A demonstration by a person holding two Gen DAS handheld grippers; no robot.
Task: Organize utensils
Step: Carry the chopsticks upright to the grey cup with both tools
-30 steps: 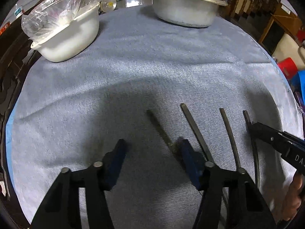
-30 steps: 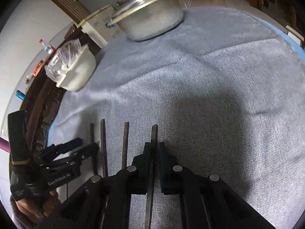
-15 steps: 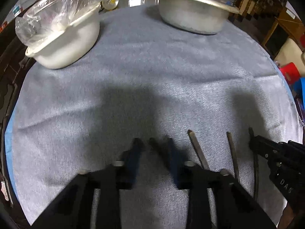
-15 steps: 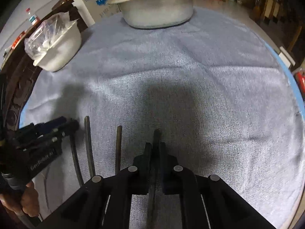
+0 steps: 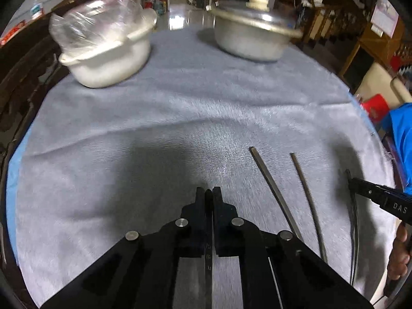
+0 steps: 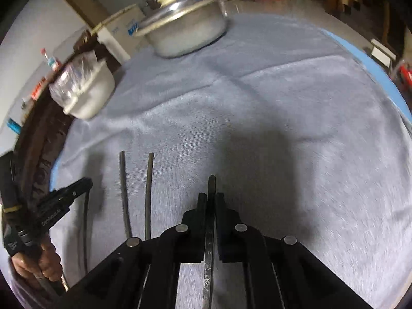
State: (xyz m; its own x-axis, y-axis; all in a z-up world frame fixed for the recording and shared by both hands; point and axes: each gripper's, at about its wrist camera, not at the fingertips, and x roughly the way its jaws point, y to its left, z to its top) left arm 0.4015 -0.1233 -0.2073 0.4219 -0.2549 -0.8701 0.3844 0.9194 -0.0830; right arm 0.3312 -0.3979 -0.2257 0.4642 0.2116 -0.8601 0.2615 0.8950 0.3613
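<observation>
Each gripper has its jaws clamped tight on one dark chopstick: the left gripper (image 5: 209, 193) holds the leftmost chopstick (image 5: 209, 255) and the right gripper (image 6: 210, 197) the rightmost chopstick (image 6: 209, 244). Two more chopsticks (image 5: 306, 193) lie side by side between them on the near part of the grey cloth (image 5: 180, 108). The sorting looks barely begun, with all four sticks unpaired near the table's front edge, well apart from the white bowl (image 5: 110, 61) and lidded pot (image 5: 252, 38) at the far side.

**Two wrist fisheyes, steep down-tilt**

Each cam looks forward along its own claw, close over the counter (image 5: 180, 97). Left view catches the right claw (image 5: 351, 180) at its right edge; right view catches the left claw (image 6: 88, 180) at left. Shared: pot (image 5: 253, 38), bowl (image 5: 110, 59).
</observation>
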